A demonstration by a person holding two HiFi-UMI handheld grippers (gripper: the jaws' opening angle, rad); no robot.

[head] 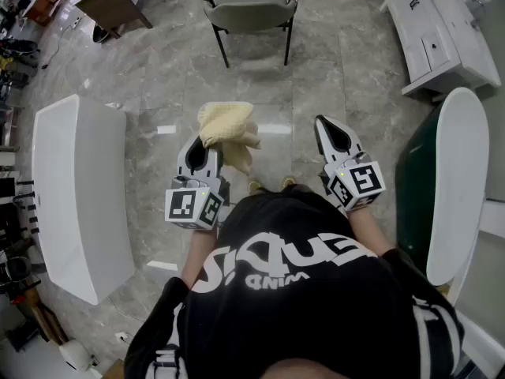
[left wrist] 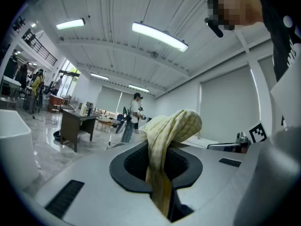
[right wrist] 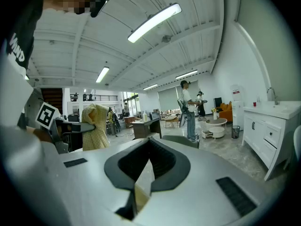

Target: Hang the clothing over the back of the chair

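In the head view, the chair (head: 251, 10) stands straight ahead, well apart from both grippers. The yellow cloth (head: 229, 133) hangs from the left gripper (head: 199, 160), so that hand must carry it forward.

In the left gripper view, the jaws pinch the cloth tight, and it droops down.

In the right gripper view, the right gripper (right wrist: 149, 160) has its jaws almost together, with nothing in them.

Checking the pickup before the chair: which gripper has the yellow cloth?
The left gripper: its jaws pinch the yellow cloth, which drapes over them. The right gripper has nothing between its jaws.
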